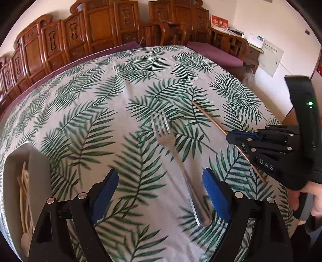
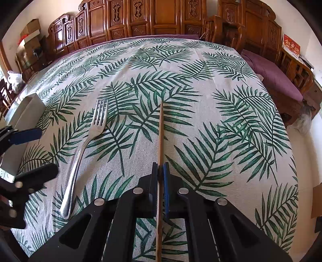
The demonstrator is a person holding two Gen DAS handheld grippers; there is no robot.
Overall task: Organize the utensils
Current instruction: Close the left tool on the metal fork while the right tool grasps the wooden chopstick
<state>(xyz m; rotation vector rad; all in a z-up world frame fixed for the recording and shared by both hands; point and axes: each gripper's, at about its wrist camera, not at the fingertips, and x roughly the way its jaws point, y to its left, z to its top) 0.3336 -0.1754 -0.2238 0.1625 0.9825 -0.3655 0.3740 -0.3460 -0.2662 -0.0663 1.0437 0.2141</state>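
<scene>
A wooden chopstick point(image 2: 160, 137) lies lengthwise on the leaf-print tablecloth point(image 2: 201, 100), its near part pinched between the closed pads of the right gripper point(image 2: 161, 171), with its tip pointing away toward the carved wooden chairs point(image 2: 140, 16). Just left of it a steel fork point(image 1: 173, 149) rests flat on the cloth, tines pointing away. The left gripper point(image 1: 160, 191) hovers with its blue pads spread wide on either side of the fork's handle end, touching nothing. At the far left stands a white tray point(image 1: 12, 181) holding pale utensils point(image 1: 25, 201). A purple cushion point(image 2: 275, 74) lies beyond the table's right edge.
</scene>
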